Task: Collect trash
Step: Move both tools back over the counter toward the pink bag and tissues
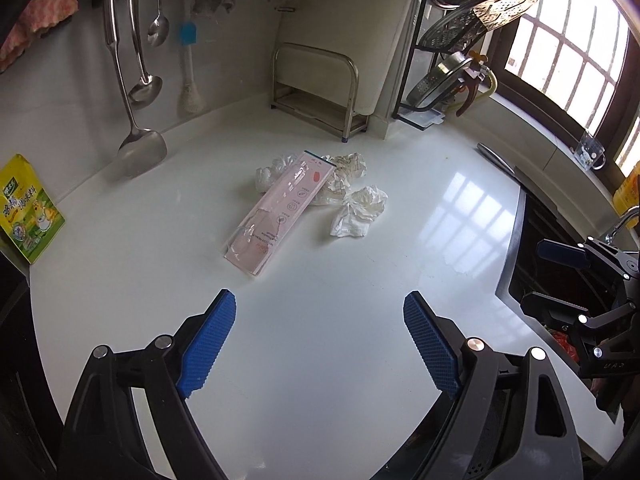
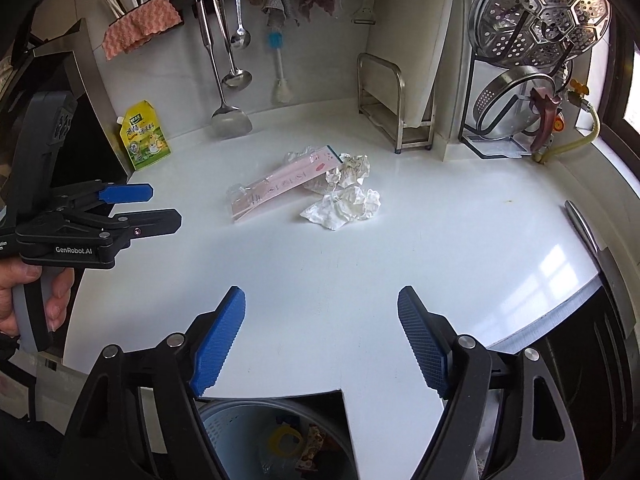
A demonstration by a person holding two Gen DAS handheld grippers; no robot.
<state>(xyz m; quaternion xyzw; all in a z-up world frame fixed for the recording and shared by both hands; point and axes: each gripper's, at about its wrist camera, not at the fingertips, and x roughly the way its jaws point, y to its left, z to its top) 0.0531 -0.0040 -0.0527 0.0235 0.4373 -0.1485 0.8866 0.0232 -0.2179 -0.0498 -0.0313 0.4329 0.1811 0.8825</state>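
- White countertop (image 1: 360, 264) carries a small heap of trash near its middle, in front of the metal rack (image 1: 316, 92) standing at the back wall.
- Pink plastic package (image 1: 280, 212) lies flat in that heap, its far end resting over a crumpled wrapper (image 1: 348, 168).
- Crumpled tissue (image 1: 360, 212) sits just beside the package, on its window side, touching the wrapper.
- Left gripper (image 1: 320, 340) hangs over the counter's near part, blue pads spread wide with nothing between them, well apart from the heap.
- Right gripper (image 2: 320, 336) is likewise spread and empty, short of the heap.
- Below the counter's near edge, under the right gripper, stands a bin (image 2: 248, 432) with scraps inside.
- Yellow-green pouch (image 2: 144, 140) leans at the counter's left back edge.
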